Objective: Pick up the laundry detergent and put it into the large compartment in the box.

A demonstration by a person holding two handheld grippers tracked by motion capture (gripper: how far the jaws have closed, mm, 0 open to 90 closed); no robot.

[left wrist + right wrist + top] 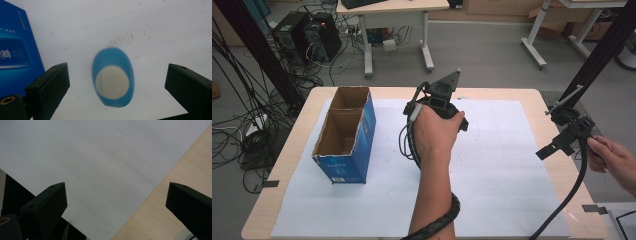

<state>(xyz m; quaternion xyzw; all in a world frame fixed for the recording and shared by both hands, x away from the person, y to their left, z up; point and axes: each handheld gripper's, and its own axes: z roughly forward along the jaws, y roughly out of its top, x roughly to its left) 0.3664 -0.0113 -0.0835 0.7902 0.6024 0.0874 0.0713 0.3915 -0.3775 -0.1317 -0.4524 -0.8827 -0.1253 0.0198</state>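
A blue oval object (113, 100) with a round white top (112, 82) stands on the white sheet (155, 30). My left gripper (116, 75) hangs over it, open, one jaw on each side and neither touching it. In the high view a hand holds the left gripper (443, 97) above the middle back of the table. Out at the table's right edge, another hand holds my right gripper (564, 135). In the right gripper view the right gripper (116, 192) is open, with nothing between the jaws but paper (82, 162) and bare wood (160, 212).
An open blue cardboard box (347, 135) with two compartments stands on the left of the sheet; its blue side (15, 50) is close to my left jaw. The wooden table (287, 165) ends just past the paper on every side. Cables trail from both grippers.
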